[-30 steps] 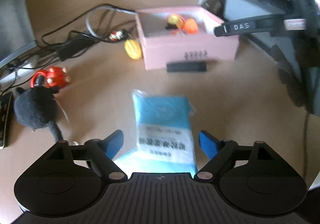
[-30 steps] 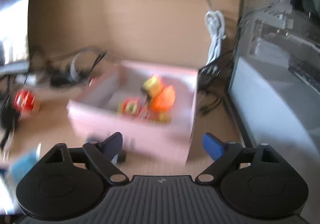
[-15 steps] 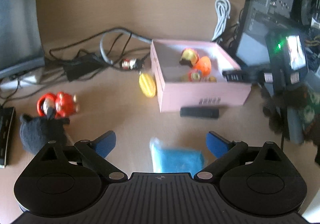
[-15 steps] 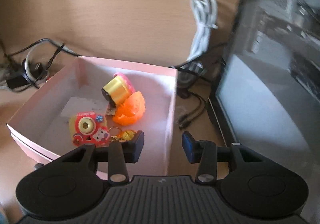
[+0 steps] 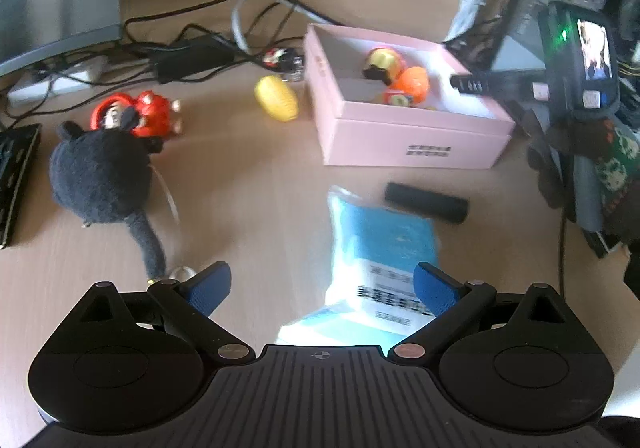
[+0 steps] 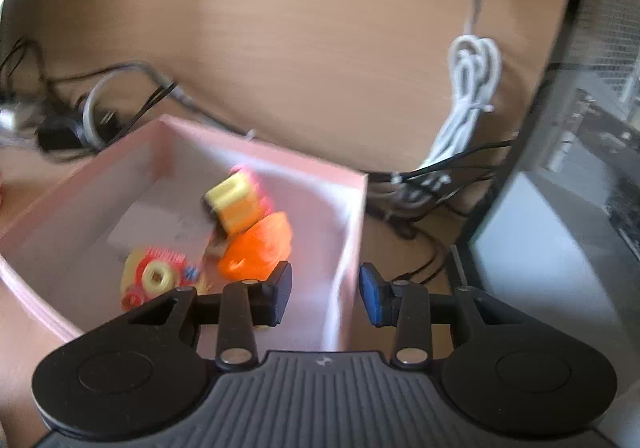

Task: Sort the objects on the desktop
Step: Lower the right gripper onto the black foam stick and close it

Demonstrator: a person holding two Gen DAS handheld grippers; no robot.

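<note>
A pink box (image 5: 412, 136) holds a yellow toy (image 6: 236, 204), an orange toy (image 6: 260, 244) and a red-and-yellow toy (image 6: 156, 276). My left gripper (image 5: 322, 286) is open above the desk, with a blue tissue pack (image 5: 380, 248) between its fingers' line of sight. A black plush (image 5: 100, 172), a red toy (image 5: 148, 116), a yellow ball (image 5: 277, 98) and a black cylinder (image 5: 426, 202) lie on the desk. My right gripper (image 6: 324, 294) is partly open and empty, straddling the box's right wall (image 6: 348, 248); it also shows in the left wrist view (image 5: 472, 82).
Black cables and a power adapter (image 5: 188, 56) lie behind the toys. A coiled white cable (image 6: 468, 88) hangs at the back right. A computer case (image 6: 580, 188) stands to the right. A keyboard edge (image 5: 16, 176) is at the far left.
My left gripper has dropped and moved back toward the tissue pack, staying open. My right gripper closed from wide to a narrow gap over the box, then widened slightly.
</note>
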